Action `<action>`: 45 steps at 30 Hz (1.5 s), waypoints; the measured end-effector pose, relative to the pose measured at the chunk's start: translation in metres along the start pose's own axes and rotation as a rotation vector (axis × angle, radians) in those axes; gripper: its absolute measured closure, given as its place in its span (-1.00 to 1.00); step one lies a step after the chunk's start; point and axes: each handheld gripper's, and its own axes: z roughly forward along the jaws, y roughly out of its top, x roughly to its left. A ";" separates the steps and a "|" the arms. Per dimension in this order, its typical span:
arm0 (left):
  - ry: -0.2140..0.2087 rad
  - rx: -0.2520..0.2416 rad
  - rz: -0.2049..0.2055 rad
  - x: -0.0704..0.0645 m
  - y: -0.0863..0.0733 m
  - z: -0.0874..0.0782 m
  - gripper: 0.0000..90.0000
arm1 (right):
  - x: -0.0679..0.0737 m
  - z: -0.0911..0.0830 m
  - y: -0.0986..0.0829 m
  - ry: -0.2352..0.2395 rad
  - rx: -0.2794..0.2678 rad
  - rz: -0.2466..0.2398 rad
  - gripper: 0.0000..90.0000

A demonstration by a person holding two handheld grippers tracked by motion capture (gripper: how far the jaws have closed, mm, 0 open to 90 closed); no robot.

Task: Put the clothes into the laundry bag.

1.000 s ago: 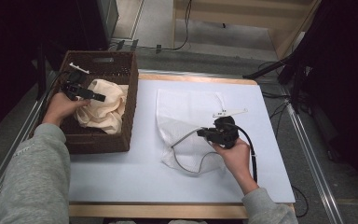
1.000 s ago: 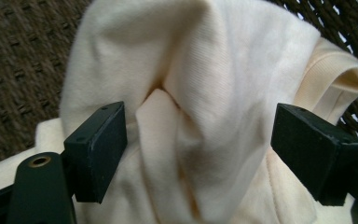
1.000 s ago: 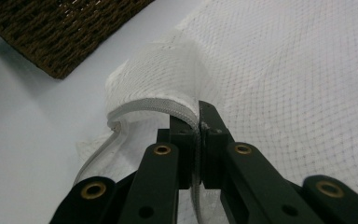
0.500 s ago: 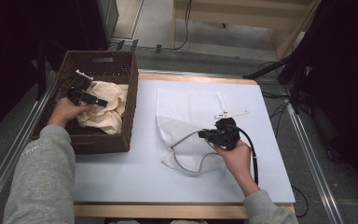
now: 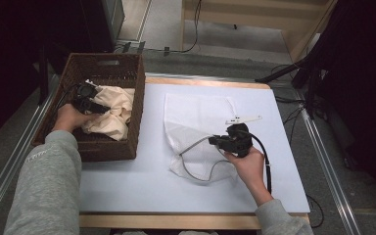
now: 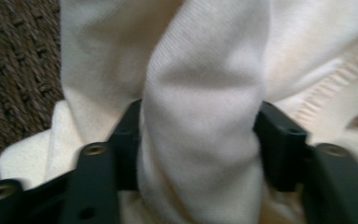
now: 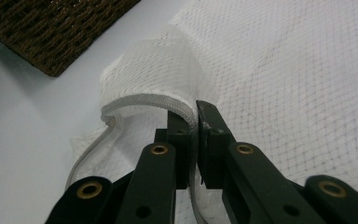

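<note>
Cream cloth (image 6: 205, 93) inside the wicker basket (image 5: 127, 142) is pinched by the left gripper (image 5: 89, 98); beside the basket, the right gripper (image 7: 196, 109) clamps the mesh bag's zipper edge (image 7: 140, 100).

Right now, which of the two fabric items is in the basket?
The cream knitted garment, gripped by the left gripper in the brown wicker basket; the white mesh bag lies on the table.

I can read no text, label, brand, number or sign on anything in these three views.
</note>
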 end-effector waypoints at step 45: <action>-0.445 -0.076 0.294 -0.050 0.068 -0.211 0.63 | -0.001 -0.006 0.005 0.040 -0.032 0.033 0.96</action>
